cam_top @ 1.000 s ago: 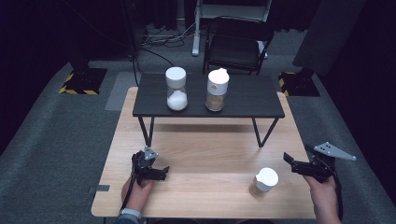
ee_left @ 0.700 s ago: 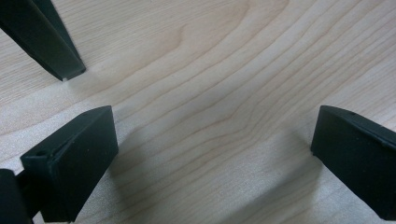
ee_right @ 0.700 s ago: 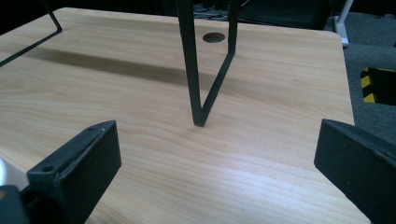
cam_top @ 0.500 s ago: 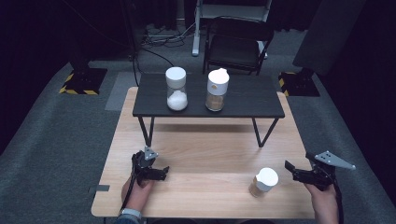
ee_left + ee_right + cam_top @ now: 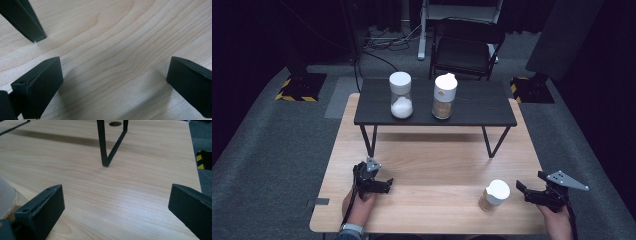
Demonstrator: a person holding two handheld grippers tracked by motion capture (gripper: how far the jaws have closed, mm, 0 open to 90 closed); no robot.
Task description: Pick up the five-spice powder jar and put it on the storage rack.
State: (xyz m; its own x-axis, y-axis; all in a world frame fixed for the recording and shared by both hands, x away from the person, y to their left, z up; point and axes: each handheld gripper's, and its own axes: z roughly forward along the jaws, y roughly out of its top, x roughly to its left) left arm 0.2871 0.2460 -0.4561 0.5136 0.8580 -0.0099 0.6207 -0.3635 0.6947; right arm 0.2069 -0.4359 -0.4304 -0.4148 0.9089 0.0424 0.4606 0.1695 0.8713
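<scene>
Reaching for the small white-lidded jar is being prepared, with no grasp yet made.

Standing upright near the front right of the wooden table, the jar is being approached by the right gripper, which is being held just beside it with its jaws wide apart and nothing between them; in the right gripper view the jar's pale edge is being seen beside one jaw, outside the gap. The left gripper is being kept well apart at the front left, likewise spread open and empty over bare wood. Two taller jars, one with white contents and one with brown, are being left untouched on the black shelf. Judging by this, grasping and everything after it is still being awaited.
</scene>
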